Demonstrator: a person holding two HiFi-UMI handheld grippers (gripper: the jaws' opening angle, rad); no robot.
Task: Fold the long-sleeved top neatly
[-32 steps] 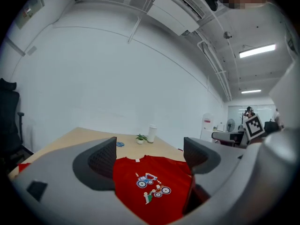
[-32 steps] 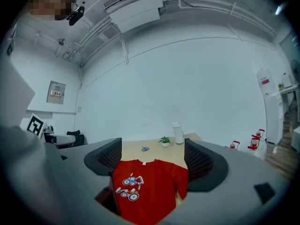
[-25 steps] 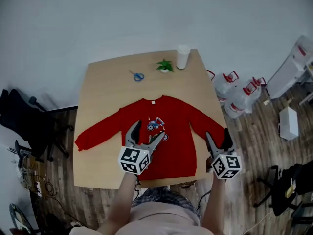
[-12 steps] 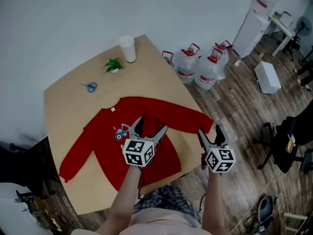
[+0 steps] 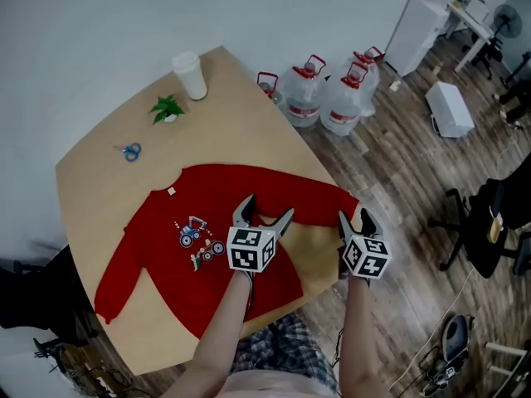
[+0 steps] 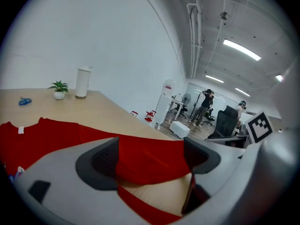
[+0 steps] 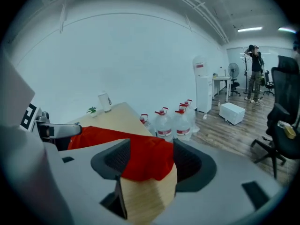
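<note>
Lying flat and spread out on the light wooden desk (image 5: 99, 181), the red long-sleeved top (image 5: 216, 222) shows its printed chest graphic face up. The left gripper (image 5: 267, 206) hangs over the sleeve near the armpit, jaws wide apart and gripping nothing. The right gripper (image 5: 354, 215) sits at the sleeve cuff (image 5: 344, 201) beside the desk edge. Its jaws have just been closing but stand apart, with the cuff lined up between them and not clamped. A white cup (image 5: 189, 63), a small green plant (image 5: 168, 107) and blue scissors (image 5: 129, 151) occupy the far side of the desk.
</note>
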